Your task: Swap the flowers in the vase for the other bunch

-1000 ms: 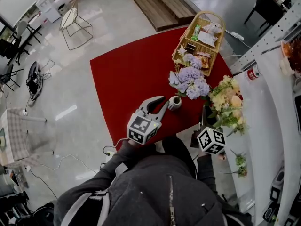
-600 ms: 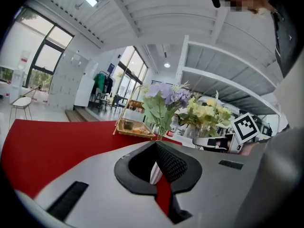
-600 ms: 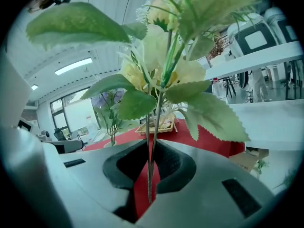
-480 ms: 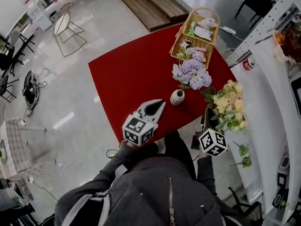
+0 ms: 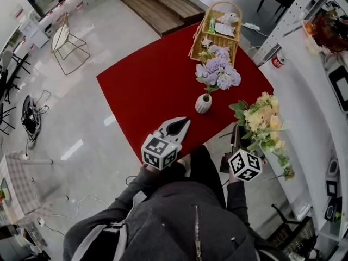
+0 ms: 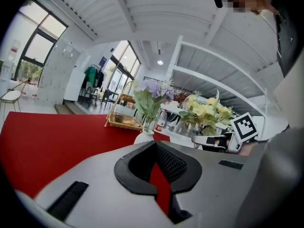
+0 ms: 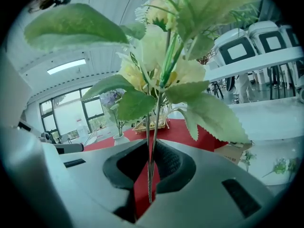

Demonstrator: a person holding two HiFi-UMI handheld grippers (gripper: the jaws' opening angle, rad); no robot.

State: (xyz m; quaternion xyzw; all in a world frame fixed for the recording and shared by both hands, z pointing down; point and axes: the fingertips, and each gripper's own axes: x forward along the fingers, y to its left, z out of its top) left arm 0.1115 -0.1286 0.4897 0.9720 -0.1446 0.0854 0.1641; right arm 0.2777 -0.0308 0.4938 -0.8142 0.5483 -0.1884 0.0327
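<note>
A small white vase stands on the red table with purple flowers in it. My left gripper hangs over the table's near edge, short of the vase and to its left, shut with nothing in it. In the left gripper view the left gripper points at the vase. My right gripper is off the table's right corner, shut on the stems of a yellow bunch. The thin stems run between its jaws and the yellow blooms fill the right gripper view.
A wicker basket of packets sits at the table's far corner, behind the vase. White shelving with a bottle runs along the right. A wire chair and floor cables are on the left.
My left gripper has drawn back from the vase and its jaws have gone from open to shut. My right gripper has carried the yellow bunch away from the vase, out past the table's edge.
</note>
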